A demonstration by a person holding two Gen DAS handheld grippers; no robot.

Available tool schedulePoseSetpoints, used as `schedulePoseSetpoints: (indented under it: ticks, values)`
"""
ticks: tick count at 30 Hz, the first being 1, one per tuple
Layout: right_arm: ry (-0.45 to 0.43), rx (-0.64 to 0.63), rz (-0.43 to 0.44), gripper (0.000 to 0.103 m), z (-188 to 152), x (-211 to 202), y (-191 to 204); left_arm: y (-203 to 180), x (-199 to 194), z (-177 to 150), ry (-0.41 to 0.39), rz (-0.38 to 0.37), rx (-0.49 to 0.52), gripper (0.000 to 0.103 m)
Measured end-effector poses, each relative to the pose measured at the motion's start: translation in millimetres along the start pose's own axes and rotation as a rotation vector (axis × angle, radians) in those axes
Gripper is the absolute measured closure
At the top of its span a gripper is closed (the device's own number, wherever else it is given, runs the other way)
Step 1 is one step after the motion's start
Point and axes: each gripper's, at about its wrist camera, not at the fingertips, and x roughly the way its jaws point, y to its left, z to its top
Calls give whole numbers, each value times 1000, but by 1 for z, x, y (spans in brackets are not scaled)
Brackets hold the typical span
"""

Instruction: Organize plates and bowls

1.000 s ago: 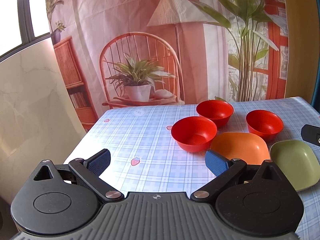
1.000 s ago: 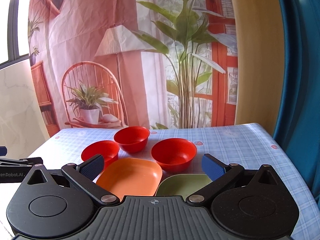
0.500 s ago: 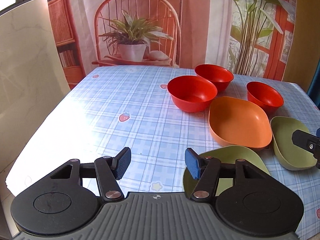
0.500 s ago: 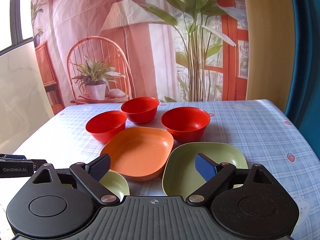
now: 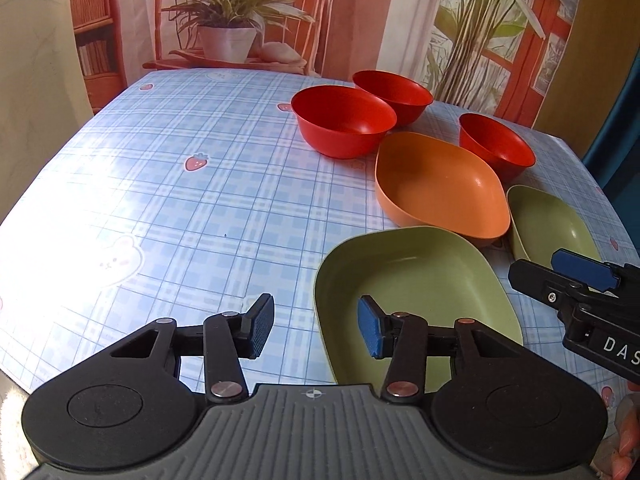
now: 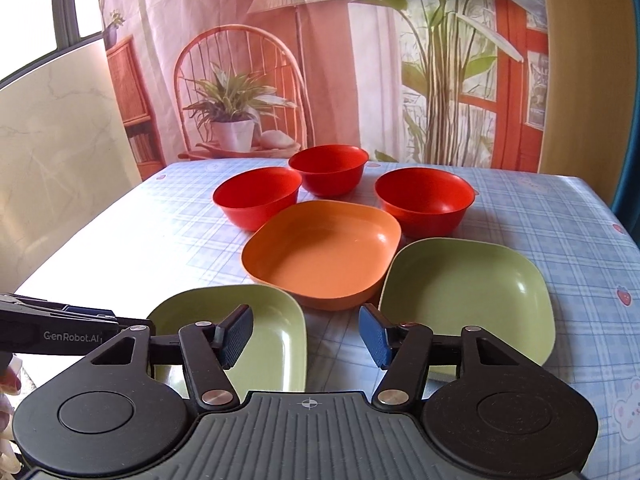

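From your left wrist camera, your left gripper point(image 5: 316, 330) hangs open and empty, its right finger over the near green plate point(image 5: 416, 280); the orange plate point(image 5: 440, 184) and three red bowls point(image 5: 344, 120) lie beyond.

From your right wrist camera, your right gripper point(image 6: 306, 334) is open too, gripping nothing, between the near green plate point(image 6: 276, 328) at left and the second green plate point(image 6: 480, 292) at right, orange plate point(image 6: 324, 248) ahead.

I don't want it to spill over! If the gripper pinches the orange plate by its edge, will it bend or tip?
The orange plate looks like stiff, glossy plastic, so probably light and slightly slippery. Its wide flat bottom should resist tipping.
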Motion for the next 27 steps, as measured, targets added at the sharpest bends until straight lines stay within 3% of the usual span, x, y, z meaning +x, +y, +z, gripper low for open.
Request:
schedulePoseSetpoints:
  ticks: [5,10,15,27]
  values:
    - [40,5,28,58,-4,7,1,0,4,-4,26,-32,8,62]
    - [66,9,49,66,-8,11,0,-3,10,-9,57,-61,4,78]
    - [97,13,66,76,-11,18,-1,0,14,-11,69,-67,-15,84]
    - [129,49,47,95,-15,25,-9,0,15,-11,63,-65,-18,84]
